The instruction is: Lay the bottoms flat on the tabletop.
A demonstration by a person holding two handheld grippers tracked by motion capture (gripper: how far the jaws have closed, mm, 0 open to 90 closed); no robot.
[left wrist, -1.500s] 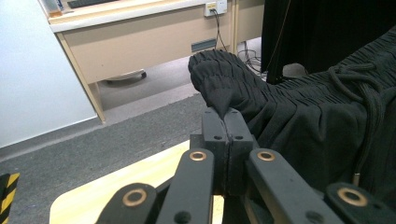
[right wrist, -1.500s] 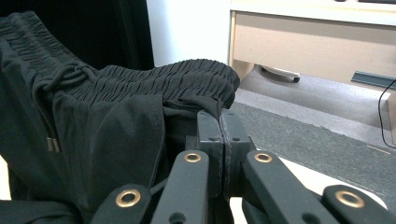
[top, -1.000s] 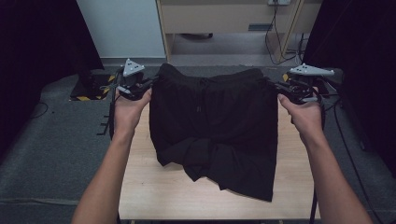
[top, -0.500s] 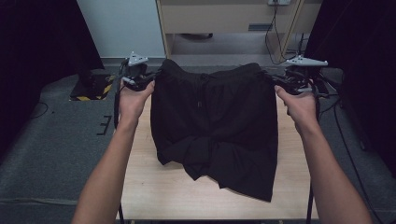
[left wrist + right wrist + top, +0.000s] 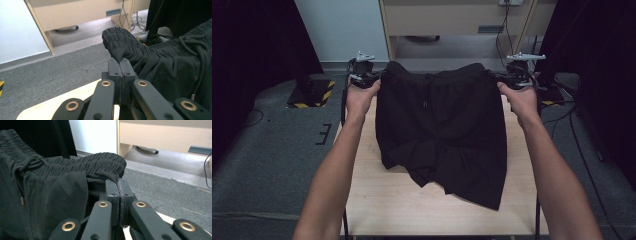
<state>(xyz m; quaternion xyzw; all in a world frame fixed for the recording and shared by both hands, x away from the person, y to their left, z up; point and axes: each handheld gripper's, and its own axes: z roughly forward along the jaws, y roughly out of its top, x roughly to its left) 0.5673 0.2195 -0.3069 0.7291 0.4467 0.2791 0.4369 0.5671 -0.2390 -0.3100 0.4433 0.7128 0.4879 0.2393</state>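
Both grippers, left [image 5: 371,79] and right [image 5: 504,79], are clamped on the black shorts' [image 5: 444,130] waistband corners. Spreading is judged underway; next, the garment should be lowered flat onto the table [image 5: 377,200].

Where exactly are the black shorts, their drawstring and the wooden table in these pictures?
black shorts [image 5: 447,130], high view, on the middle of the front fabric.
drawstring [image 5: 20,187], right gripper view, on the cord just above its metal tip.
wooden table [image 5: 392,205], high view, on the bare top near the front edge.
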